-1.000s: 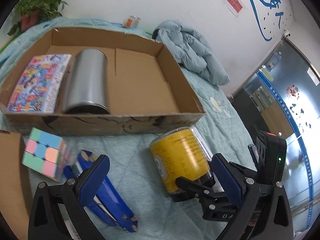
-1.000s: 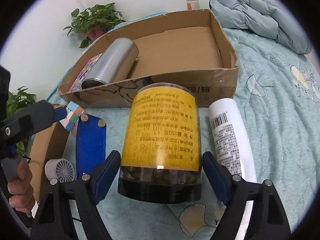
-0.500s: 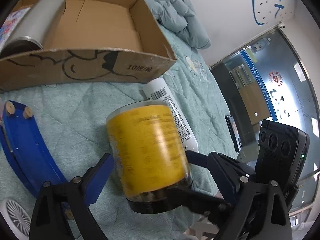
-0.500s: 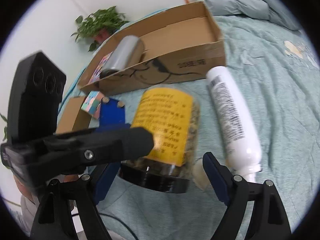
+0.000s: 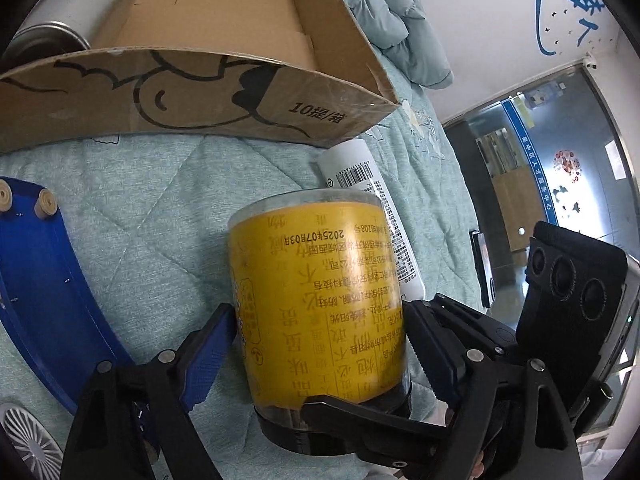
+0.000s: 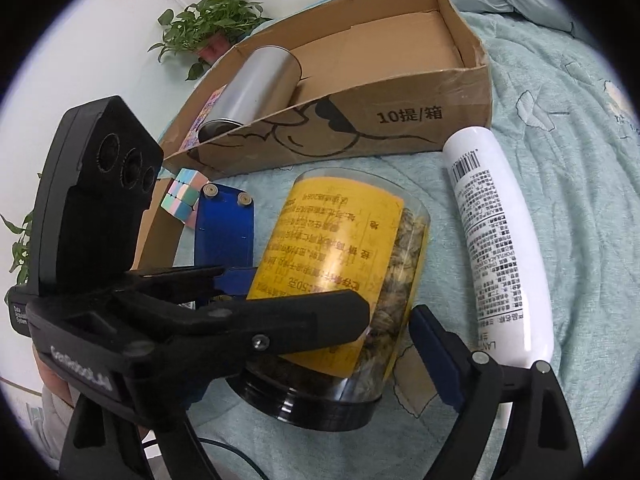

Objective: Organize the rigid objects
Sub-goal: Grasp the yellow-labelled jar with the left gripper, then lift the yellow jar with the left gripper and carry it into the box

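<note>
A clear jar with a yellow label [image 5: 320, 300] and black lid lies on the teal quilt; it also shows in the right wrist view [image 6: 340, 272]. My left gripper [image 5: 320, 344] is shut on the jar, blue pads pressing both sides near the lid. My right gripper [image 6: 348, 344] is open around the same jar, its right finger [image 6: 436, 352] apart from the jar; its left finger is hidden behind the left gripper's body. A white bottle [image 6: 500, 240] lies right of the jar. The cardboard box [image 6: 360, 120] holds a silver can [image 6: 256, 84].
A blue curved piece [image 5: 36, 280] lies left of the jar and shows in the right wrist view [image 6: 226, 232]. A pastel cube [image 6: 184, 196] sits by the box corner. A small white fan [image 5: 28, 444], a crumpled duvet [image 5: 384, 12] and a potted plant [image 6: 212, 28] lie around.
My left gripper swung in from the left and closed on the yellow jar. My right gripper opened a little and drew back, so the jar's lid end now sits between its fingers.
</note>
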Tool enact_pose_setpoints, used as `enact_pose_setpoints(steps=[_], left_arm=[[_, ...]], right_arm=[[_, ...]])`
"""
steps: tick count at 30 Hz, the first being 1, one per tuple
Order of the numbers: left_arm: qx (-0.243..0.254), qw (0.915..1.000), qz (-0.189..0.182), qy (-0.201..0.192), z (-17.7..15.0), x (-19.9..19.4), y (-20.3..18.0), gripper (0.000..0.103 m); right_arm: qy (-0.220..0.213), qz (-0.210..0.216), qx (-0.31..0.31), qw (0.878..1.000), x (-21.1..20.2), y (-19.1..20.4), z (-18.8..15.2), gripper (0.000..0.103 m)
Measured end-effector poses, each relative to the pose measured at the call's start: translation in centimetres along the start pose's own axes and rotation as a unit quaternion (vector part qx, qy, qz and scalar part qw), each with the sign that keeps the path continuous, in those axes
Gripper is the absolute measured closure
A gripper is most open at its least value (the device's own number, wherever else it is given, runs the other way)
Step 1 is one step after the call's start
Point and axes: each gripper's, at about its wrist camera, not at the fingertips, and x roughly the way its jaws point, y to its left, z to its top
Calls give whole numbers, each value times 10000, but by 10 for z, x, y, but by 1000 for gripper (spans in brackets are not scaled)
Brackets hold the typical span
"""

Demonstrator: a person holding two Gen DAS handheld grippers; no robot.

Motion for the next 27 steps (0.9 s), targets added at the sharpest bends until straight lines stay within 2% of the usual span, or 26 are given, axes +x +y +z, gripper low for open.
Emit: enact_pose_setpoints(steps=[11, 14, 21, 27], left_arm=[[58, 10000, -64, 19, 1, -1, 0, 19], [166, 9998, 49, -73, 2, -7, -9, 20], [476, 9960, 167, -743, 21, -68, -42, 20], [934, 9846, 475, -1397, 48, -132, -73, 20]], right_arm=[[19, -214, 5, 9998, 6, 6, 4, 12], [-15, -250, -57, 9997, 3, 10, 6, 13], [-564, -371, -595, 9959, -35, 43, 37, 14], [-1120, -479, -1187, 9854, -69, 78, 77, 15]])
